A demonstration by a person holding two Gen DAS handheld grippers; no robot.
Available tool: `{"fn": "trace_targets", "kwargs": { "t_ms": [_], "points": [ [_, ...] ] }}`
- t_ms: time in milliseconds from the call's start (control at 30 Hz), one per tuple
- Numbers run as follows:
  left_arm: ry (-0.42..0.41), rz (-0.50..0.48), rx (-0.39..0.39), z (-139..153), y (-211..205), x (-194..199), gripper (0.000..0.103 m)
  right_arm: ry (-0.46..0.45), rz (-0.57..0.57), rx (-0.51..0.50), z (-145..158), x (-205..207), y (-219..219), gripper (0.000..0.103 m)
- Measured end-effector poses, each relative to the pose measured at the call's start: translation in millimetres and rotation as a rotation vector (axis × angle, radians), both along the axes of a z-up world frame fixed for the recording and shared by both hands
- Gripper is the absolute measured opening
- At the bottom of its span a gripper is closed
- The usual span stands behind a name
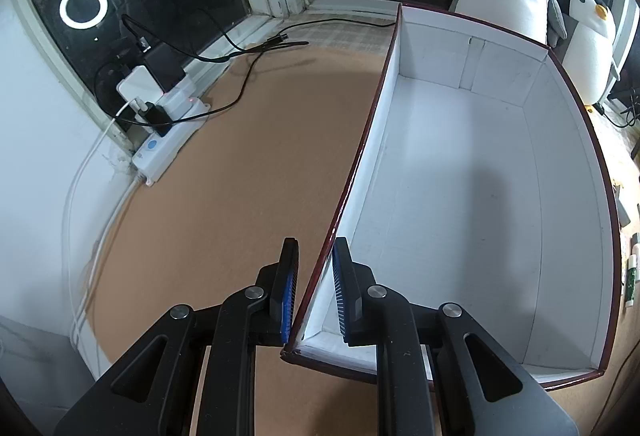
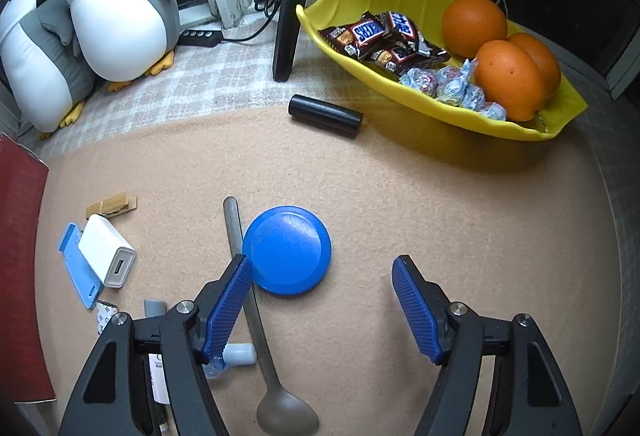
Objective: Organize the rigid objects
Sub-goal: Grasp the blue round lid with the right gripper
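Risk is lying with the right gripper [image 2: 322,306], jaws apart over the round blue plastic lid [image 2: 287,250]: its left finger [image 2: 228,306] is overlapping the grey long-handled spoon [image 2: 256,320] and could drag it; the left gripper [image 1: 314,292] is clamping the white cardboard box's dark red wall [image 1: 360,156]

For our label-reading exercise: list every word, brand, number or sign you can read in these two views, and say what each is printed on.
"SNICKERS", seen upside down: on the candy bar wrappers in the yellow bowl.
Small print on the white label by the right gripper: too small to read.
Mark on the power strip: blurred.
Nothing else readable.
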State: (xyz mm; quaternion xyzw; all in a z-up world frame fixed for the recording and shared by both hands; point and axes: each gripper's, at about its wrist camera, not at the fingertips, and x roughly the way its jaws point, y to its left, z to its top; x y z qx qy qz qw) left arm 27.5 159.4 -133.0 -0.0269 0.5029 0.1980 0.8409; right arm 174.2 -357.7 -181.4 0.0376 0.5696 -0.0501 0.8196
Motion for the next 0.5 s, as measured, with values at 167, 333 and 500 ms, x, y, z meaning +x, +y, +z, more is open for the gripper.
{"fn": "trace_targets", "kwargs": {
  "t_ms": [167, 333, 500],
  "points": [
    [0.002, 0.002, 0.000, 0, 0, 0, 0.016, 0.012, 0.025, -0.021, -10, 7, 7, 0.074],
    [0.002, 0.002, 0.000, 0, 0, 0, 0.016, 0.018, 0.030, -0.032, -13, 11, 15, 0.074],
    [0.002, 0.002, -0.001, 0, 0, 0, 0.016, 0.028, 0.022, 0.010, -12, 7, 11, 0.056]
  ]
}}
